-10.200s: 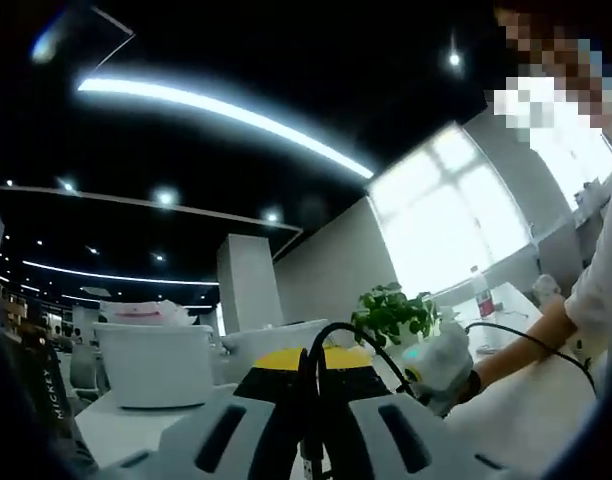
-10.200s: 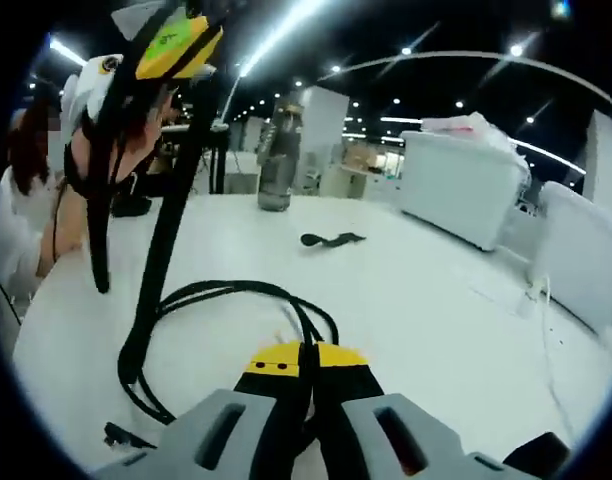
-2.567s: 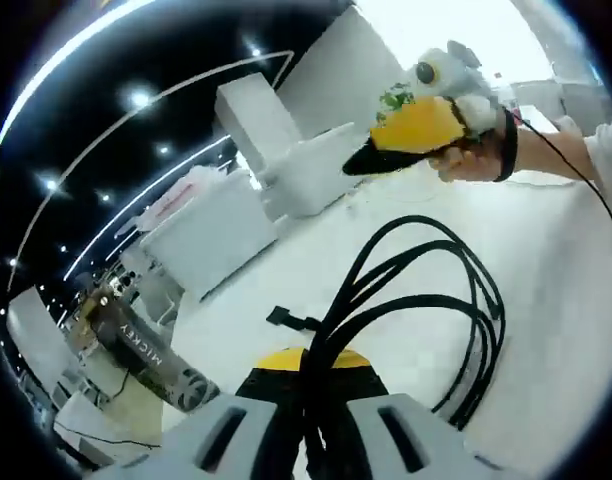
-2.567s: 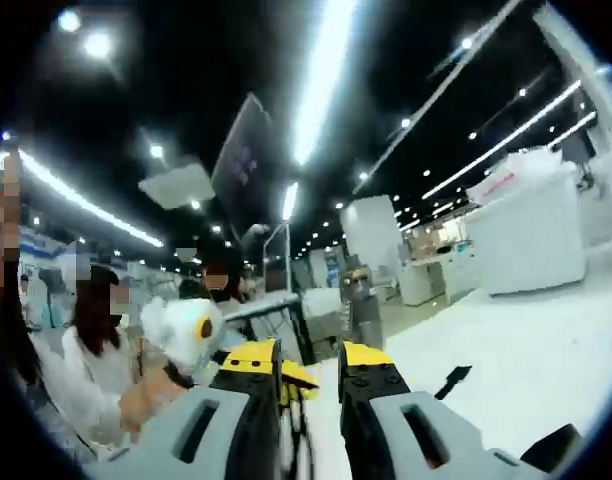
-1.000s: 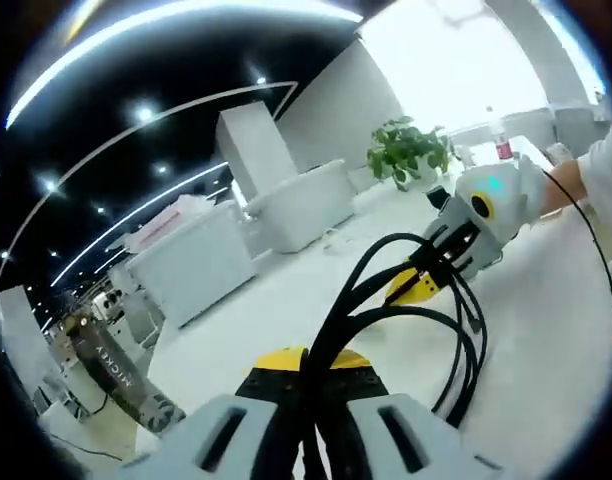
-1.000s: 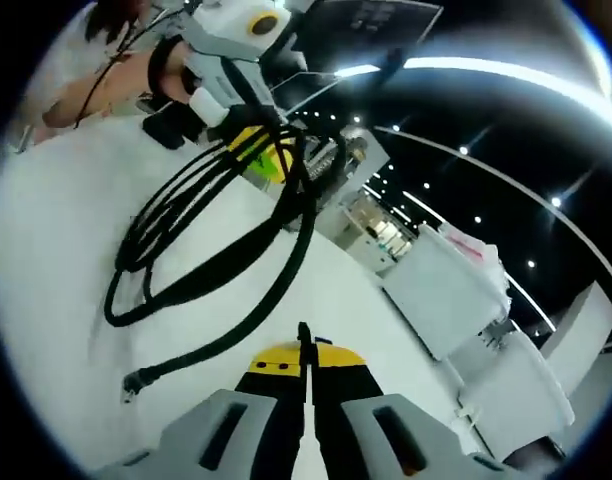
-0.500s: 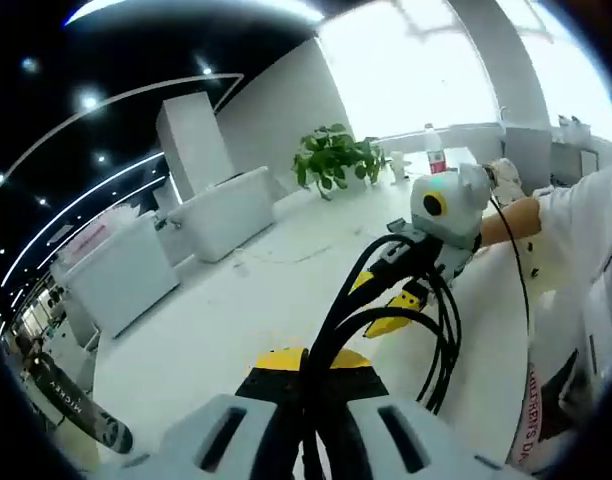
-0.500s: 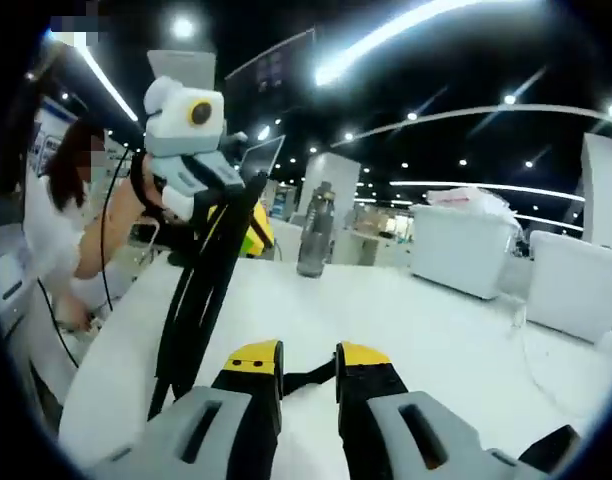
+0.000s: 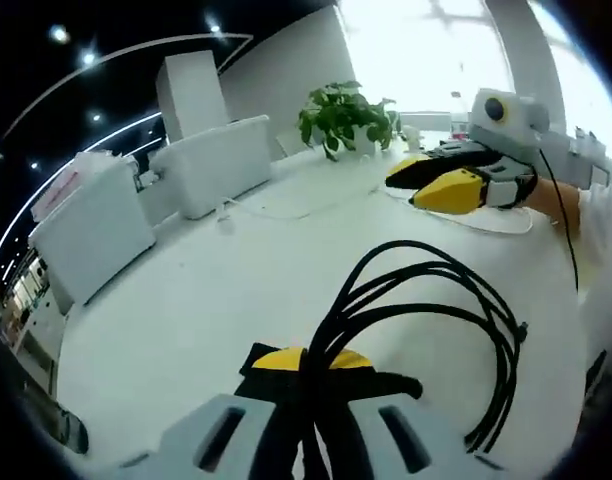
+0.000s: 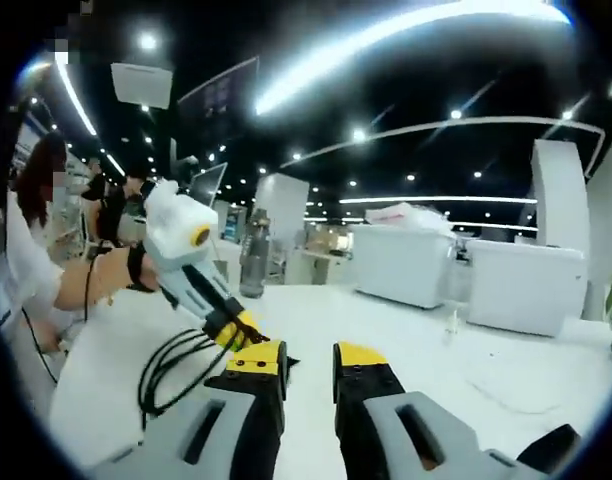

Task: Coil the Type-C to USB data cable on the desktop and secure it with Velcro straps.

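Left gripper (image 9: 304, 362): jaws pinching coiled black cable (image 9: 426, 310) over white table (image 9: 186, 300). Right gripper (image 10: 304, 362): jaws spread, holding nothing. Plant (image 9: 344, 115) far.

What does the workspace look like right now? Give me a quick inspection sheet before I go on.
Surface: white desktop, mostly bare.
Job's things: black data cable looped in several turns, bunched at one end in the left gripper; what may be the Velcro strap sticks out dark beside its jaws.
Clutter: dark bottle standing at the desk's far side; thin white cord lying towards the plant.
Grippers: left shut on the cable; right gripper open, holding nothing.
Cables: coil hangs loose, not tied.
Surroundings: potted plant, white bins, bright window, people seated nearby.
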The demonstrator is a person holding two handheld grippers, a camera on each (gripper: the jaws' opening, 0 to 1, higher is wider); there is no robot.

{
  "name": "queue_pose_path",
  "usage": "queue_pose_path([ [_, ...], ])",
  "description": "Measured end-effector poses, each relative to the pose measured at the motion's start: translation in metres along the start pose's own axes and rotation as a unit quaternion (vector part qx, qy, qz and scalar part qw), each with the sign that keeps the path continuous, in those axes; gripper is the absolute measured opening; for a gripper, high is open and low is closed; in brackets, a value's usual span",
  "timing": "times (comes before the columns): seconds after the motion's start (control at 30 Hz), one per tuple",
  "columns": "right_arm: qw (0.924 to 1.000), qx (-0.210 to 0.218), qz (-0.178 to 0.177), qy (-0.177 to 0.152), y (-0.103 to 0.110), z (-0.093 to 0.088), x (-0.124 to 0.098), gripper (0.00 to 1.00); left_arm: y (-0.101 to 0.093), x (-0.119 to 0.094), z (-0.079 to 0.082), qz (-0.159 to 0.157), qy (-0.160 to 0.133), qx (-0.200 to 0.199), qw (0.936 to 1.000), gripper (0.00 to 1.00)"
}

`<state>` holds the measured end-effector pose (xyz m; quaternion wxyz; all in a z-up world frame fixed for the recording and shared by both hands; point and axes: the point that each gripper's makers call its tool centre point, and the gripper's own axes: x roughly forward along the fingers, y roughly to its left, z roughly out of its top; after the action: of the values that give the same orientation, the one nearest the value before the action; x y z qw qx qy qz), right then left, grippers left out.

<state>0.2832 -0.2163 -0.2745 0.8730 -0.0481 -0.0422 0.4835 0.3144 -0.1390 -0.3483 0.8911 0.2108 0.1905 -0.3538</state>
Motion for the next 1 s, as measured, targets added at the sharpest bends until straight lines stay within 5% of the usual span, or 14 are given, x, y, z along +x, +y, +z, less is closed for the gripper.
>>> queue_pose_path([
  [0.1, 0.9968, 0.013, 0.073, 0.031, 0.043, -0.011, 0.013, 0.18, -0.002, 0.005, -0.003, 0.006, -0.003, 0.017, 0.9998, 0.07],
  [0.3, 0.9873, -0.047, 0.124, 0.087, 0.080, -0.047, 0.028, 0.22, -0.006, 0.000, -0.009, 0.003, -0.012, 0.037, 0.9992, 0.14],
  [0.67, 0.9585, -0.204, 0.129, 0.152, 0.086, -0.079, 0.047, 0.26, 0.002, -0.031, -0.003, -0.004, -0.050, 0.017, 0.9986, 0.18],
  [0.77, 0.9578, -0.214, 0.121, 0.149, 0.086, -0.078, 0.051, 0.25, 0.020, -0.031, -0.002, 0.040, -0.051, 0.030, 0.9974, 0.17],
  [1.0, 0.9460, -0.270, 0.101, 0.148, 0.077, -0.076, 0.062, 0.19, 0.045, -0.011, -0.013, 0.066, -0.030, 0.041, 0.9965, 0.17],
])
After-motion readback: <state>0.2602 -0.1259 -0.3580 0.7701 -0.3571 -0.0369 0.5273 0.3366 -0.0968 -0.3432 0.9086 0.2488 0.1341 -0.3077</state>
